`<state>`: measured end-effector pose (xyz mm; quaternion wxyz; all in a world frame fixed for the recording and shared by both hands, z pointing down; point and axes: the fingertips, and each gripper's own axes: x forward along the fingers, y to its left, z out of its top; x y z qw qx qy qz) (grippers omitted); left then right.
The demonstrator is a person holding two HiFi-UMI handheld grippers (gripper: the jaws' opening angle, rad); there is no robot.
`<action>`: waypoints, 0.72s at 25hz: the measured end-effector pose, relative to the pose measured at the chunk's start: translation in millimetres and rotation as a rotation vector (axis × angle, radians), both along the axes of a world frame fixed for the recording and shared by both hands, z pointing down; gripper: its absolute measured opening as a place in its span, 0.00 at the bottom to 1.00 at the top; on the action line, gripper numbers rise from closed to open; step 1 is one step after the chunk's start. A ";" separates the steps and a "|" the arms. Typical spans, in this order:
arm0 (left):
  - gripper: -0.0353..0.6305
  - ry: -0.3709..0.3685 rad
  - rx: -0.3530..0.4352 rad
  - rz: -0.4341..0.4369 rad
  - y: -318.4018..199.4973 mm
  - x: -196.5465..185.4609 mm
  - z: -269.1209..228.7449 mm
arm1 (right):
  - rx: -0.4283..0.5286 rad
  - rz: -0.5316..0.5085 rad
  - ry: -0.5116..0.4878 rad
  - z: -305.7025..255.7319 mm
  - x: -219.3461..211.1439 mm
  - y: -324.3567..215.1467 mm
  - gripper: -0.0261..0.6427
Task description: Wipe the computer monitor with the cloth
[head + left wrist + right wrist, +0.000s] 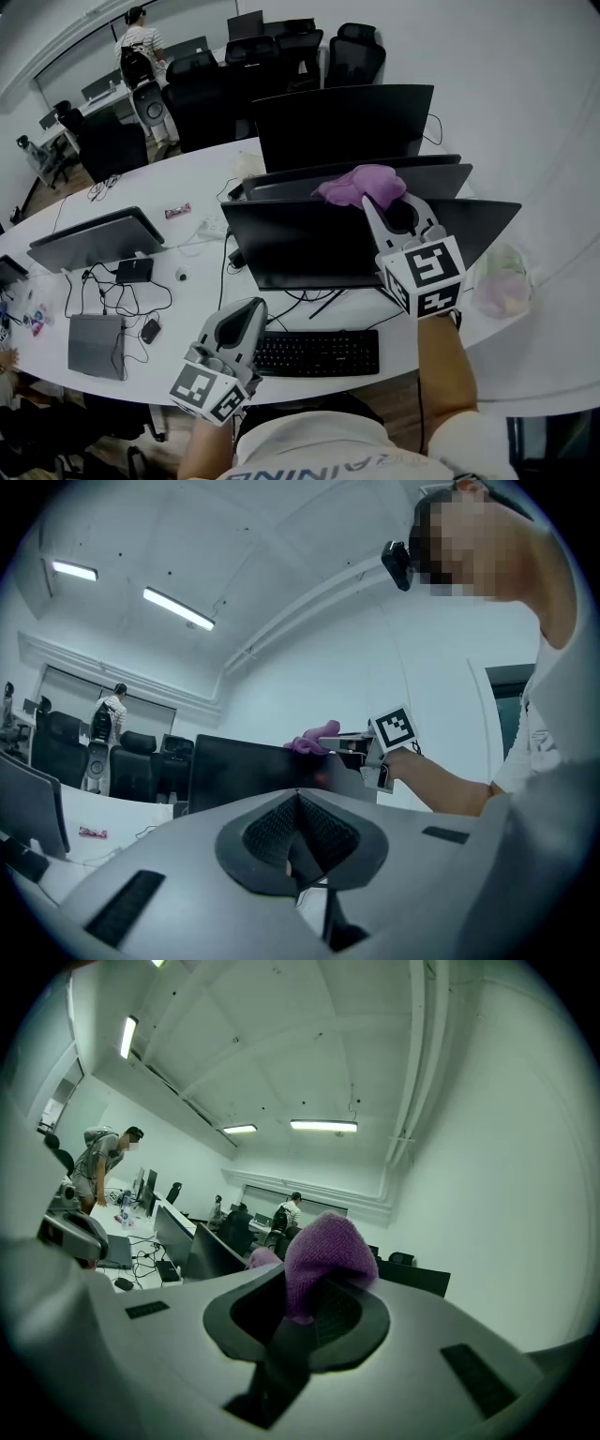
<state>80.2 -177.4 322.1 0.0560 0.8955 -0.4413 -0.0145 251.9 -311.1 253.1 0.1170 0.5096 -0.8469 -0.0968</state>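
Room: white-walled office, long white table (202,173), black chairs (352,56) behind it, a person (141,42) standing far back on the left.
Table's left: dark screen (94,239), tangled cables (112,291), closed grey laptop (94,345).
Left gripper (248,311): low, just left of the keyboard (317,352), jaws pressed together with nothing between them, tips toward the monitor's lower left.
Monitor (309,248): dark, nearest of several, standing just behind the keyboard.
Cloth (361,185): purple, bunched at the monitor's top edge, right of centre.
Right gripper (375,208): raised at the monitor's upper right, jaws clamped on the cloth, a tuft sticking out past the tips.
Table's right: crumpled plastic bag (502,279), near the monitor's right end.
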 end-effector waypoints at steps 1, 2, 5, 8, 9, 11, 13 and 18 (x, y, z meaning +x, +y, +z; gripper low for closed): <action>0.06 -0.001 0.000 0.003 -0.7 8.5 0.0 | 0.003 0.004 -0.001 0.0 9.6 0.6 0.13; 0.06 -0.002 0.001 0.005 -1.4 16.8 0.0 | 0.006 0.008 -0.002 0.1 18.9 1.2 0.13; 0.06 0.000 0.002 0.017 -3.5 40.3 1.1 | 0.015 0.025 -0.005 0.8 47.0 2.6 0.13; 0.06 0.003 0.001 0.036 -5.3 62.6 2.4 | 0.025 0.050 -0.004 0.6 75.7 3.6 0.13; 0.06 0.004 0.000 0.041 -6.1 69.6 2.9 | 0.027 0.058 -0.004 0.4 85.4 4.1 0.13; 0.06 0.007 -0.002 0.052 -7.9 82.8 4.2 | 0.034 0.079 -0.003 0.1 105.0 5.1 0.13; 0.06 0.009 -0.002 0.064 -10.2 95.7 5.4 | 0.040 0.101 -0.001 -0.1 124.2 5.7 0.13; 0.06 0.011 0.001 0.106 -18.2 127.1 4.7 | 0.053 0.164 0.006 -0.9 171.2 6.9 0.13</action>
